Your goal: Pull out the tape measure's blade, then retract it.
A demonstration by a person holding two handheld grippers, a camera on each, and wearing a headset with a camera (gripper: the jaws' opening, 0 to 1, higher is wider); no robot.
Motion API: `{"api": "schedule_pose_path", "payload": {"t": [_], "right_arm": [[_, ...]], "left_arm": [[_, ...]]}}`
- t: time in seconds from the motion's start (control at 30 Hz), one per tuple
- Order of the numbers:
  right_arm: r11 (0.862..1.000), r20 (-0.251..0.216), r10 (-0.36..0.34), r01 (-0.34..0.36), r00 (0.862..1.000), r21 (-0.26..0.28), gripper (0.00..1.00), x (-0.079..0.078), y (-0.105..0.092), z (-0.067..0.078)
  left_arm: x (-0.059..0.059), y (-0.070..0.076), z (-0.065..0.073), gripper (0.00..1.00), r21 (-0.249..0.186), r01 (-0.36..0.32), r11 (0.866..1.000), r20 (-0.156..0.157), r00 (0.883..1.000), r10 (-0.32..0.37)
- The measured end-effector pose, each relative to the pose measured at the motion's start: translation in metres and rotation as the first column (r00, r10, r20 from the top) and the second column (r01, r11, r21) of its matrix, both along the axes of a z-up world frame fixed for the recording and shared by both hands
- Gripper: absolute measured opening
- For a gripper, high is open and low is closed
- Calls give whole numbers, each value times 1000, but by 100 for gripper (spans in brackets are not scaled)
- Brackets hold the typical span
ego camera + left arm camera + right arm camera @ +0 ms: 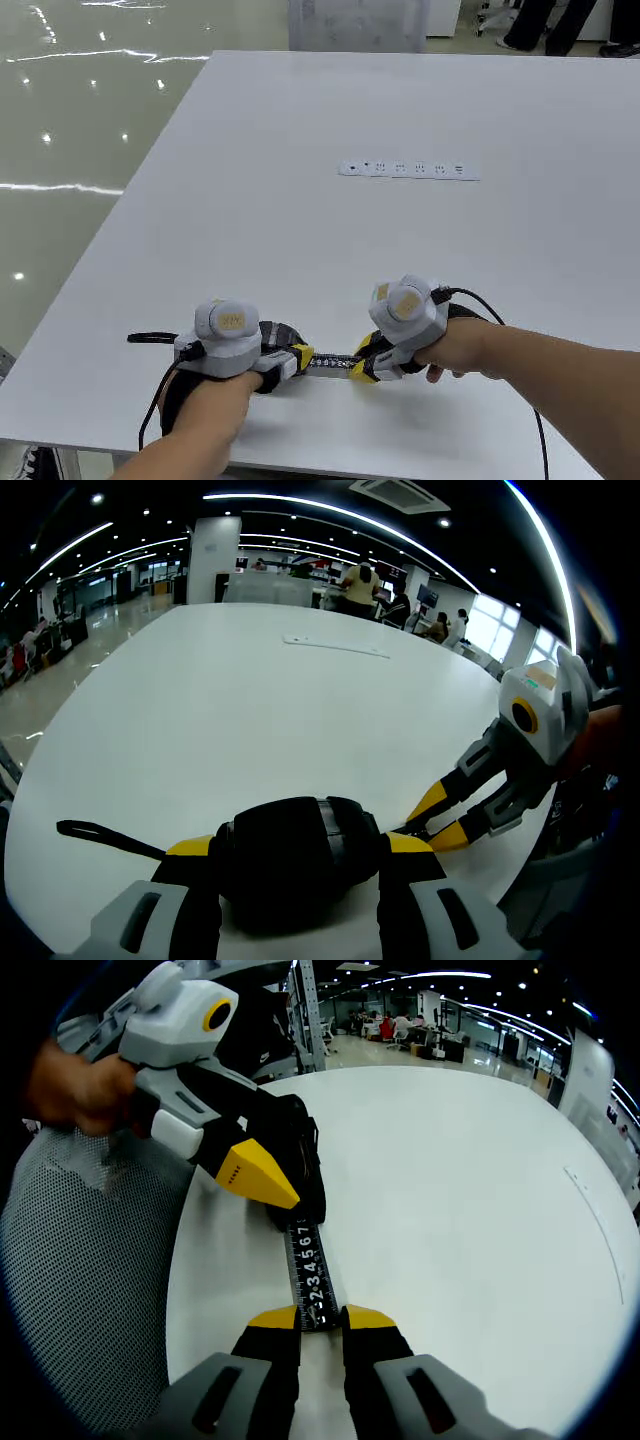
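1. Between the yellow-tipped fingers [192, 846] of the left gripper [300, 846] sits the black tape measure [295, 865], clenched from both sides and held low at the table [300, 220].
2. Just across from it, the right gripper [320, 1318] pinches the free end of the blade [308, 1265], its two yellow tips closed against the blade's edges.
3. A short length of blade, black with white numbers, runs straight between the two grippers, with nothing lying across it.
4. A thin black strap [105, 837] trails from the tape measure across the tabletop, away from the right gripper.
5. A hand [215, 395] wraps the left gripper from behind; the other hand [460, 345] grips the right one, and a black cable [490, 305] loops off it toward the forearm.
6. Both grippers work close to the table's near edge, toward its near left corner.
7. Grey chair mesh [90, 1260] shows past that edge in the right gripper view, under the left gripper.
8. Beyond the grippers the white top stretches wide and bare on all other sides.
9. A white power strip [408, 169] lies flat well apart from the grippers, farther up the table.
10. Glossy floor [80, 120] runs along the table's left edge, and people stand far off in the room behind.
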State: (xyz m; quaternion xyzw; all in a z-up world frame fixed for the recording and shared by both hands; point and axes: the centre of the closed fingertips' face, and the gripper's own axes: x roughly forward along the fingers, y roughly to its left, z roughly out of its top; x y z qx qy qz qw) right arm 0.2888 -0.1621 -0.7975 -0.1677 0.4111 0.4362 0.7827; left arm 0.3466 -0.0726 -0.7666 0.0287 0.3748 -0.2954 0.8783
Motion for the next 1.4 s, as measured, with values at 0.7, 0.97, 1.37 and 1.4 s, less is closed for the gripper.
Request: {"api": "schedule_pose_path", "payload": {"t": [0.7,0.97,1.37,1.4], "right_arm": [[1000,20,-16,16,1000,16,15,7,15,0],[1000,25,-4,4,1000,7,15,9,18,0],[1000,22,11,-11,1000,4,14,13,27,1],[1000,21,11,-11,1000,4,14,14,27,1]], "left_arm": [[1,1,0,60,-4,2,1000,-3,1000,-2],[0,1,0,60,-8,3,1000,-6,1000,-3],[0,2,1,59,-26,0,1000,-18,1000,0],[0,2,1,59,-27,0,1000,-18,1000,-1]]}}
